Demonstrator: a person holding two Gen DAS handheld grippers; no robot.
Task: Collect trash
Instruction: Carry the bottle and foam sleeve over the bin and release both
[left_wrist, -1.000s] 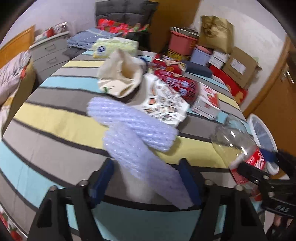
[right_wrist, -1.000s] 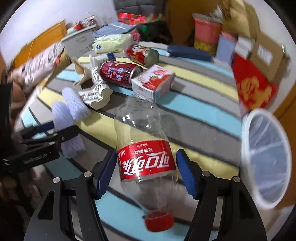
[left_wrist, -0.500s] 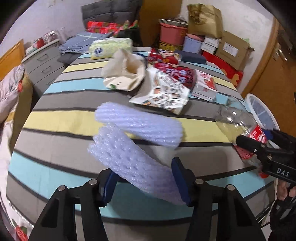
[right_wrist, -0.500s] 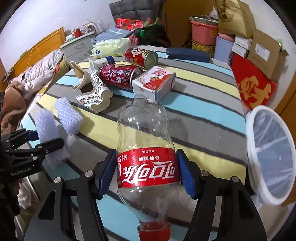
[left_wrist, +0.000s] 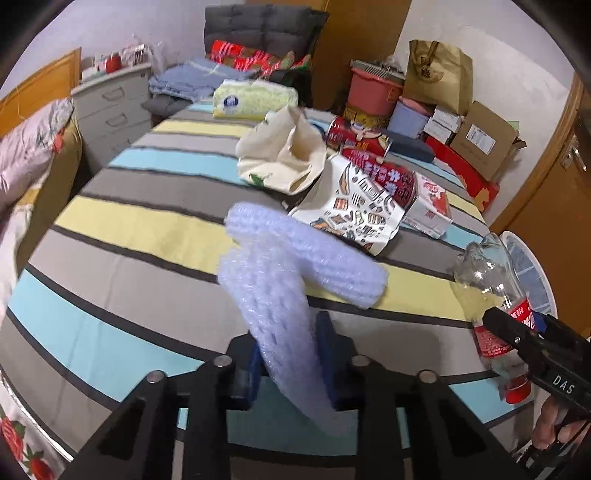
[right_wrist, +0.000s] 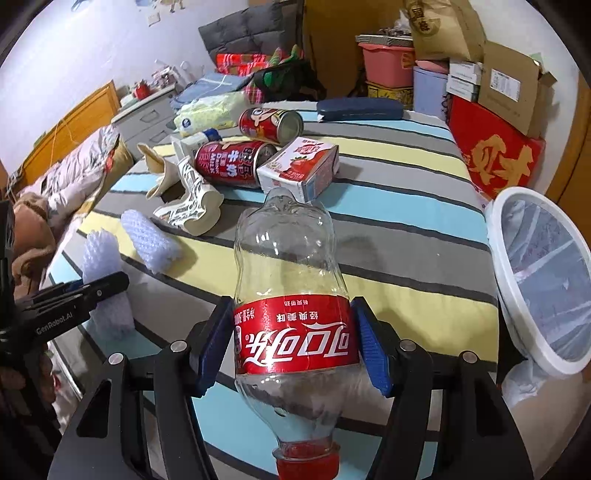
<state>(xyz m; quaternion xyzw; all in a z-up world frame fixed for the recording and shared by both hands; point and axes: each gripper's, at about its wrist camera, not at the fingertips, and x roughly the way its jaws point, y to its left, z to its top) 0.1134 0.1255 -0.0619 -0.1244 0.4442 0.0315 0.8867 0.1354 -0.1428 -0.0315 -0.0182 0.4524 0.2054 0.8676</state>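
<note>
My left gripper (left_wrist: 288, 354) is shut on a white foam net sleeve (left_wrist: 273, 306) and holds it above the striped table (left_wrist: 147, 221); it also shows in the right wrist view (right_wrist: 107, 295). A second foam sleeve (left_wrist: 314, 254) lies on the table just beyond. My right gripper (right_wrist: 291, 343) is shut on an empty clear cola bottle (right_wrist: 288, 277) with a red label, cap toward the camera. The bottle shows in the left wrist view (left_wrist: 487, 291) at the right. A white-rimmed trash bin (right_wrist: 539, 280) with a clear liner stands right of the table.
On the table lie two red cans (right_wrist: 232, 162), a strawberry milk carton (right_wrist: 299, 168), crumpled paper cups (right_wrist: 188, 199), a cream bag (left_wrist: 284, 155), a tissue pack (left_wrist: 255, 98) and a dark blue case (right_wrist: 358, 109). Boxes and bags are stacked behind; a bed is at left.
My left gripper has closed on the foam sleeve and lifted it off the table. My right gripper has held the bottle shut and drawn back slightly toward the bin side.
</note>
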